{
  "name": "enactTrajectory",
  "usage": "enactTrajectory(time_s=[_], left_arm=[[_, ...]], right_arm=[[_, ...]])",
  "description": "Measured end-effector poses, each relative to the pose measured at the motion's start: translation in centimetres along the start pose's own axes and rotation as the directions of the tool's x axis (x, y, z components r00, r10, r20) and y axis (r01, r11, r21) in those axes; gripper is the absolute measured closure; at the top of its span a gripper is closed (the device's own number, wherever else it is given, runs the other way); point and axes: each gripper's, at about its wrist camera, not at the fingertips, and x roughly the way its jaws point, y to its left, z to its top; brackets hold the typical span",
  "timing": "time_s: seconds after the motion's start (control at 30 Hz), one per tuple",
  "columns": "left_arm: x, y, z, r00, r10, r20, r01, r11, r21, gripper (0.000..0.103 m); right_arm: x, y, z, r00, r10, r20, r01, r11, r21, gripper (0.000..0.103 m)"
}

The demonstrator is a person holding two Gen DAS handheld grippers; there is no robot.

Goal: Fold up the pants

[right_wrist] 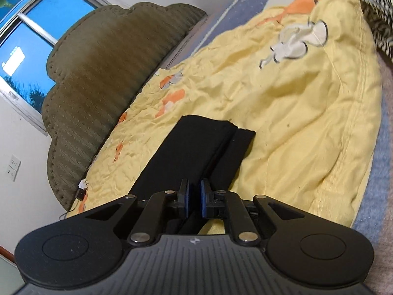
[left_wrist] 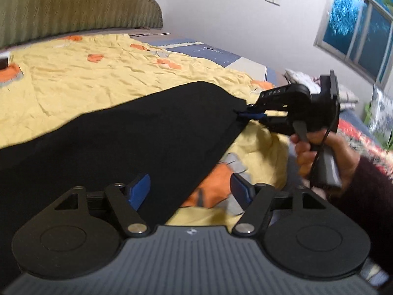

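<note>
Black pants (left_wrist: 137, 132) lie stretched across a yellow quilt (left_wrist: 81, 78). In the left wrist view my left gripper (left_wrist: 190, 190) stands open low over the pants' near edge. Its left pad (left_wrist: 139, 191) is above the black cloth and its right pad (left_wrist: 242, 189) above the quilt, neither pressing. My right gripper (left_wrist: 248, 116), held by a hand (left_wrist: 326, 152), is shut on the pants' right corner. In the right wrist view the right gripper (right_wrist: 195, 198) pinches the black cloth, and the pants (right_wrist: 196, 147) run away from it as a folded strip.
An olive padded headboard (right_wrist: 98, 78) stands at the bed's head. A window (left_wrist: 356, 32) is on the wall beyond. A blue sheet (left_wrist: 206, 50) shows past the quilt. Patterned bedding (left_wrist: 353, 132) lies right, a zebra-print cloth (right_wrist: 379, 7) at the far corner, and a small charger with cable (right_wrist: 82, 191) by the headboard.
</note>
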Motion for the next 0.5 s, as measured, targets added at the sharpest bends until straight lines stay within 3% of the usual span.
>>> enactTrajectory(time_s=[0.07,0.13,0.23,0.3,0.37,0.5], left_arm=[[0.1,-0.6,0.2,0.999,0.052,0.017,-0.051,0.998,-0.023,0.043],[-0.1,-1.0,0.6,0.992,0.115,0.051,-0.115,0.993,0.002,0.042],[0.6,-2.6,1.0,0.968,0.244,0.058,-0.251,0.955,0.161,0.043],[1.1,-3.4,1.0,0.966,0.252,0.058,-0.258,0.936,0.238,0.043],[1.9,-3.7,1.1,0.973,0.229,0.026,-0.228,0.937,0.267,0.043],[3.6,-4.5,0.7,0.966,0.257,0.002,-0.241,0.905,0.352,0.043]], right_arm=[[-0.1,0.2,0.0,1.000,-0.005,0.002,0.005,1.000,-0.021,0.094],[0.2,0.3,0.1,1.000,-0.004,-0.007,0.004,1.000,-0.029,0.094],[0.5,0.2,0.0,1.000,0.002,-0.015,-0.002,1.000,-0.024,0.094],[0.5,0.0,0.1,1.000,0.015,-0.016,-0.015,1.000,-0.011,0.093],[0.8,-0.3,0.5,0.999,0.023,-0.025,-0.022,0.999,0.030,0.093],[1.3,-1.0,1.1,0.999,0.024,-0.028,-0.021,0.995,0.101,0.093]])
